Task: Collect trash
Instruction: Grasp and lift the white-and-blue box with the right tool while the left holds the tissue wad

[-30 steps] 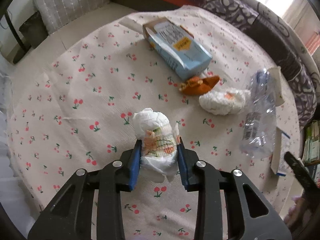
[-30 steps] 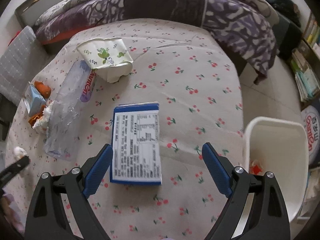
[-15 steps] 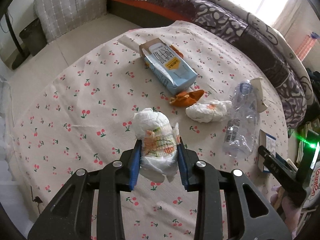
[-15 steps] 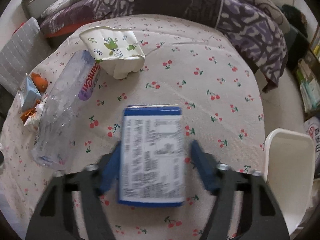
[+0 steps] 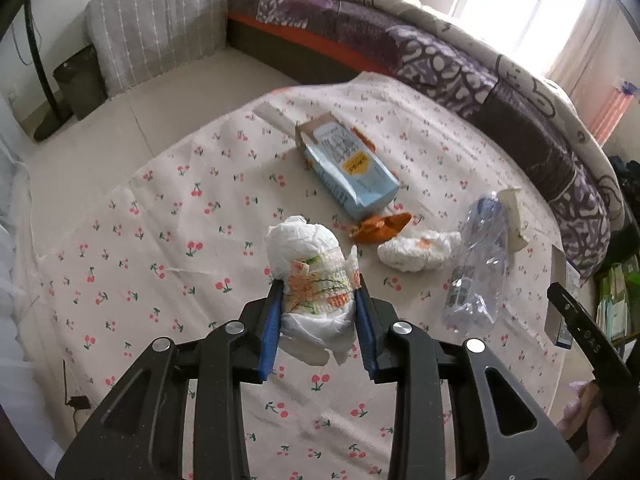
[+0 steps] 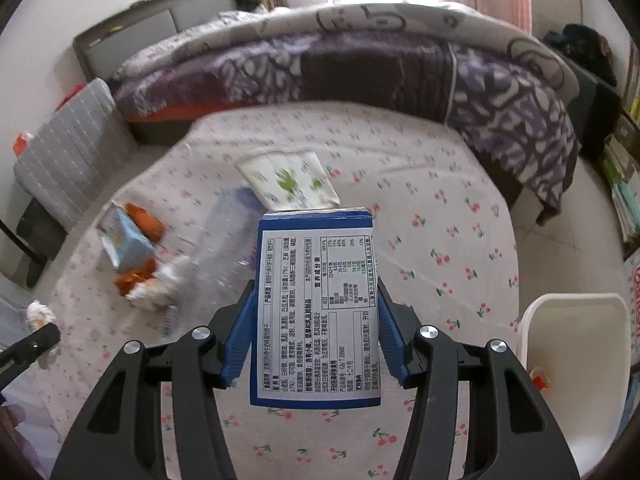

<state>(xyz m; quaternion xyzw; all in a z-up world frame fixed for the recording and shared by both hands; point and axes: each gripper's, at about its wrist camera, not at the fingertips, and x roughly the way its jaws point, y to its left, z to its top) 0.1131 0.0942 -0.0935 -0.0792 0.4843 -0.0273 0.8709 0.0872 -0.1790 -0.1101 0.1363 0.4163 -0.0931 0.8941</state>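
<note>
Trash items scattered on a cherry-print cloth, two of them lifted off it.

A white wad of crumpled paper (image 5: pixel 314 276) with orange print is pinched between blue pads above the cloth. A blue box (image 6: pixel 315 308) with a white nutrition label is likewise clamped, label up. On the cloth lie a light-blue carton (image 5: pixel 350 170) on its side, orange peel (image 5: pixel 380 227) touching its near end, a crumpled tissue (image 5: pixel 418 249) just beside the peel, a crushed clear bottle (image 5: pixel 478 268), and a flattened paper cup (image 6: pixel 290 178). A white bin (image 6: pixel 576 356) stands at the cloth's edge.
</note>
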